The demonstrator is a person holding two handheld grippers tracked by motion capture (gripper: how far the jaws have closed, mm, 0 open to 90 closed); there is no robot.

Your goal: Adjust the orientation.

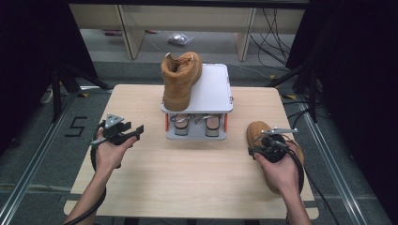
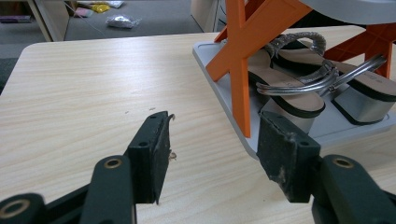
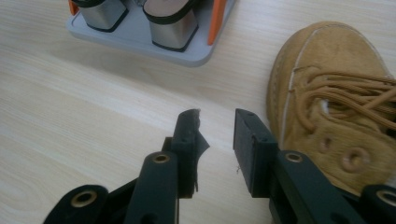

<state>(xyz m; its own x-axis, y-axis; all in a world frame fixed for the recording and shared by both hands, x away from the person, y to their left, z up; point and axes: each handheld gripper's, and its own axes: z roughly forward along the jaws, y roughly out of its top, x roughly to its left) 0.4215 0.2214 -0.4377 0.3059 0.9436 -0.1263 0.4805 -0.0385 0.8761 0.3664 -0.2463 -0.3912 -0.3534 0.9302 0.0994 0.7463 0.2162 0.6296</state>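
A tan lace-up boot (image 1: 178, 77) stands on the top shelf of a grey shoe rack (image 1: 213, 86) with orange supports (image 2: 238, 56). A pair of silver heeled sandals (image 1: 195, 123) (image 2: 299, 74) sits on its lower shelf. A second tan boot (image 1: 258, 131) (image 3: 327, 93) lies on the table at the right. My left gripper (image 1: 136, 130) (image 2: 212, 128) hovers left of the rack, open wide and empty. My right gripper (image 1: 257, 149) (image 3: 217, 119) hangs just left of the second boot's toe. Its jaws stand a narrow gap apart with nothing between them.
The light wooden table (image 1: 187, 178) has bare room in front of the rack and between my hands. Beyond its far edge are a grey floor, wooden furniture legs (image 1: 129, 33) and loose cables (image 1: 274, 28). Dark stands flank both sides.
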